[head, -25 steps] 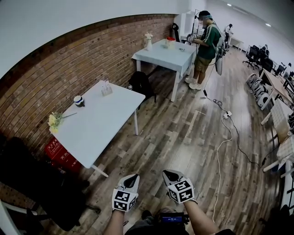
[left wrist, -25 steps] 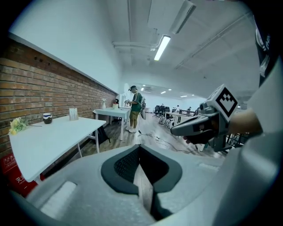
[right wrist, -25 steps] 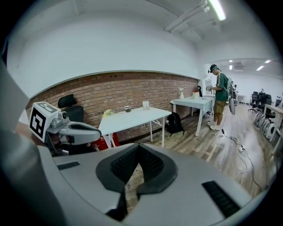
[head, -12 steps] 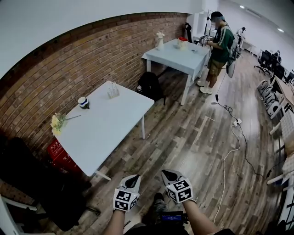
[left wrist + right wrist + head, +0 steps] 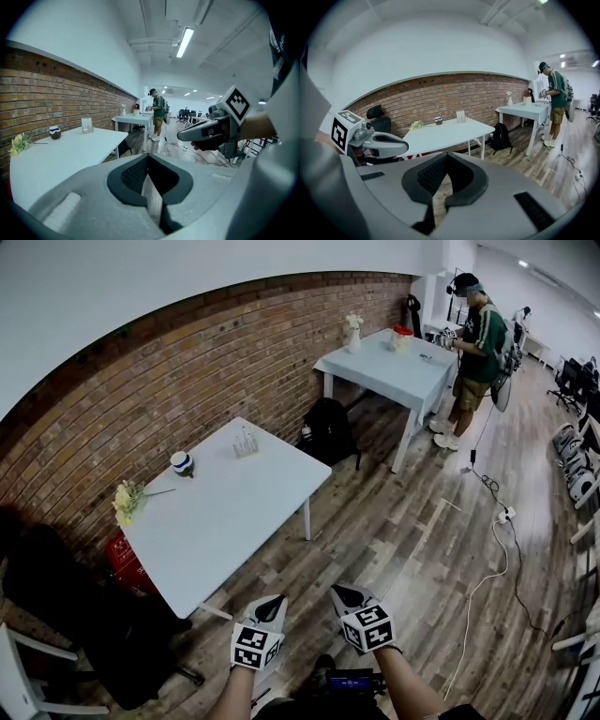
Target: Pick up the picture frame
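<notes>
The picture frame (image 5: 246,442) is a small clear stand with a pale card, upright near the far edge of the white table (image 5: 234,512). It also shows in the left gripper view (image 5: 87,124) and the right gripper view (image 5: 461,116). My left gripper (image 5: 272,602) and right gripper (image 5: 343,595) are side by side low in the head view, over the wood floor, well short of the table. Both are shut with nothing between their jaws, as each gripper's own view shows: left (image 5: 149,161), right (image 5: 446,161).
A blue-and-white cup (image 5: 182,462) and a yellow flower sprig (image 5: 128,500) lie on the same table. A black chair (image 5: 56,606) and a red crate (image 5: 117,554) stand at its left. A backpack (image 5: 330,430), a second table (image 5: 398,357), a person (image 5: 478,343) and a floor cable (image 5: 497,549) lie farther off.
The table, frame and far person have slid to the right and slightly down in the head view as I moved across the room. Both grippers stayed shut, side by side.
</notes>
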A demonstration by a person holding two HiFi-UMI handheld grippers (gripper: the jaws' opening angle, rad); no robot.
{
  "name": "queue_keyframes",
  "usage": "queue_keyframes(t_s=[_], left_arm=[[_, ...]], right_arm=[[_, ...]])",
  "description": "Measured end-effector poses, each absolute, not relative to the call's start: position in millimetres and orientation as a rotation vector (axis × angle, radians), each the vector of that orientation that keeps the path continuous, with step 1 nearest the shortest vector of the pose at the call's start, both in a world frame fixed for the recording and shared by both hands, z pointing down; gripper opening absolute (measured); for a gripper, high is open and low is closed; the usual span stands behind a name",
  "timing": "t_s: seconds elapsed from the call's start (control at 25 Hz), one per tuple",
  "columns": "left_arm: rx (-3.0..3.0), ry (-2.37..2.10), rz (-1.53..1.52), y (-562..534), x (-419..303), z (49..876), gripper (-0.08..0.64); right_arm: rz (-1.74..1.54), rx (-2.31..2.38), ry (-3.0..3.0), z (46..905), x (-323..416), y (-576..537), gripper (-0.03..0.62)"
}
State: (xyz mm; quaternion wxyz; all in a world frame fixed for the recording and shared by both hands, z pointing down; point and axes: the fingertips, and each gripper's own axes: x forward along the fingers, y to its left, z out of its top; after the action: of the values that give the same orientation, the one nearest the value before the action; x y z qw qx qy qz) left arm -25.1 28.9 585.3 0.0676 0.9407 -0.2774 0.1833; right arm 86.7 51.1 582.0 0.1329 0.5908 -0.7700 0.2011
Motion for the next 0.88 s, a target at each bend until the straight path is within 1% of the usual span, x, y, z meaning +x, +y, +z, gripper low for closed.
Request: queue_keyframes(t_s=[0.36, 0.72, 0.88], left_arm=[[2.815, -0.92, 0.581, -3.2, -1.4, 581.8, 0.012], [2.741, -0.991, 0.605, -28.3, -5.7, 597.6, 0.012], [2.729, -1.0, 0.589, -55.2, 3.0, 603.6, 0.012]], right_arm=[[0.585, 1.658, -2.294, 580.7, 116.3, 11.1, 0.008], [0.619, 1.59, -2.305, 595.1, 115.8, -13.0, 0.009], [0.61, 1.594, -2.291, 597.5, 127.2, -36.2, 0.009]])
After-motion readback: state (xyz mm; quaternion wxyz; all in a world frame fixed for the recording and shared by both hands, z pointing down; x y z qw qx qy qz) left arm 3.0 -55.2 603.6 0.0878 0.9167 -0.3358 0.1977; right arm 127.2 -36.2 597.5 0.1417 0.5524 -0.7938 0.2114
